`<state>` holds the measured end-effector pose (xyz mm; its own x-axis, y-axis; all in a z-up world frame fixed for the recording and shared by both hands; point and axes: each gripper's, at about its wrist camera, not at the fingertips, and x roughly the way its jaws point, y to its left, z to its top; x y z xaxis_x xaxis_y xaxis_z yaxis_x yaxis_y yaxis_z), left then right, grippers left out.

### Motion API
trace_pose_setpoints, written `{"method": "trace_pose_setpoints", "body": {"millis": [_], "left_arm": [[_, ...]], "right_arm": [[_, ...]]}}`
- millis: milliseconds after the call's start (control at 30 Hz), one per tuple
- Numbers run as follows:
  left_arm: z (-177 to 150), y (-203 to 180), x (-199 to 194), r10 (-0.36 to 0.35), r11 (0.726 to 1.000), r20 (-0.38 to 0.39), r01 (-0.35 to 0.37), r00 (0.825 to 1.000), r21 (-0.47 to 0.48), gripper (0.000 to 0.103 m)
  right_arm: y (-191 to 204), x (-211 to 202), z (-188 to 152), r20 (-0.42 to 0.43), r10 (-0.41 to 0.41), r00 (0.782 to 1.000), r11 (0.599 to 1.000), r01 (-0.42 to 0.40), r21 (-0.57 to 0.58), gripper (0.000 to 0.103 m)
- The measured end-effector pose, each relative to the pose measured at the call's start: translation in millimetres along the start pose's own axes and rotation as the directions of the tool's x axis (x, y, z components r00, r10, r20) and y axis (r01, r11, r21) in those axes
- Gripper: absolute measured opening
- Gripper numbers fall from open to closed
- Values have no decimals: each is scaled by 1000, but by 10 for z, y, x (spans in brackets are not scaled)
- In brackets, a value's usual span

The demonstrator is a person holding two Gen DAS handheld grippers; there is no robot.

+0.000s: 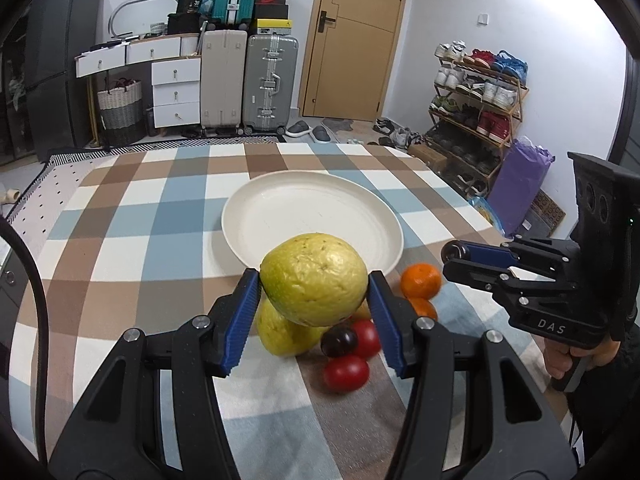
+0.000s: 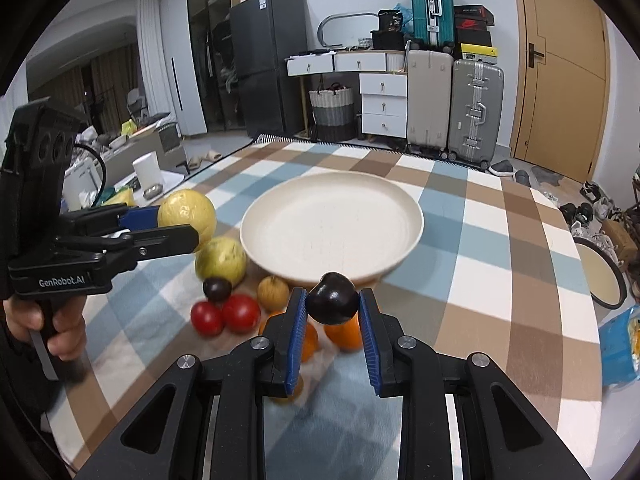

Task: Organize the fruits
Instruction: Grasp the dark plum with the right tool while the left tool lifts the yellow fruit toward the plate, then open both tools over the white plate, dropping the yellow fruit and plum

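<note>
The left gripper [image 1: 314, 312] is closed on a guava [image 1: 314, 280], its blue pads [image 1: 240, 320] pressed against the fruit's two sides, and it carries the guava clear of the cloth. The wide grip across the middle suits a big round fruit that could roll out of a shallower hold. The right gripper [image 2: 332, 320] pinches a dark plum [image 2: 332, 298] between its pad tips, the jaws much narrower, and the plum also hangs above the table. Both fruits appear lifted so they can clear the plate's raised rim.

Just beneath and beyond the grippers lies the remaining pile on the checked cloth [image 2: 500, 280]: a second guava [image 2: 221, 261], another plum [image 2: 217, 288], two tomatoes [image 2: 240, 314] side by side, a small tan fruit [image 2: 273, 293] and oranges [image 2: 344, 334] partly hidden behind the right gripper's fingers. They sit bunched together near the plate's near edge, some touching.

Further on is the cream plate [image 2: 400, 204], with nothing in it; judging by the task, it is where the fruit belongs, and both carried pieces are just short of its near rim. The next move likely calls for carrying each fruit over the rim and setting it down low, since round fruit dropped on a smooth plate could roll.

Beyond the table stand suitcases [image 1: 272, 84] and a door [image 1: 356, 36].
</note>
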<state>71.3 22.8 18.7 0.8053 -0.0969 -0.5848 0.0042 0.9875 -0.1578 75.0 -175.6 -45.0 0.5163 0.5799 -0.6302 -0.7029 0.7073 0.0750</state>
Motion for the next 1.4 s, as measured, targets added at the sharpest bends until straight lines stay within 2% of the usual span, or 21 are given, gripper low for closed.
{"method": "trace_pose_setpoints", "body": {"millis": [200, 533, 933, 1067, 1400], "left_arm": [[149, 35, 151, 35, 999, 12, -35, 999, 13, 52], [297, 46, 492, 40, 998, 3, -41, 999, 45, 52], [222, 84, 864, 32, 999, -62, -30, 998, 42, 52], [194, 125, 922, 33, 999, -72, -31, 997, 22, 52], [183, 135, 994, 42, 999, -85, -40, 996, 25, 52]], "right_arm": [[-54, 93, 148, 26, 18, 1000, 999, -19, 35, 27], [-138, 290, 352, 36, 29, 999, 998, -31, 49, 27], [-230, 576, 290, -22, 40, 999, 996, -39, 81, 27], [-261, 616, 274, -42, 46, 998, 993, -41, 107, 27], [-203, 666, 255, -52, 48, 998, 995, -43, 89, 27]]}}
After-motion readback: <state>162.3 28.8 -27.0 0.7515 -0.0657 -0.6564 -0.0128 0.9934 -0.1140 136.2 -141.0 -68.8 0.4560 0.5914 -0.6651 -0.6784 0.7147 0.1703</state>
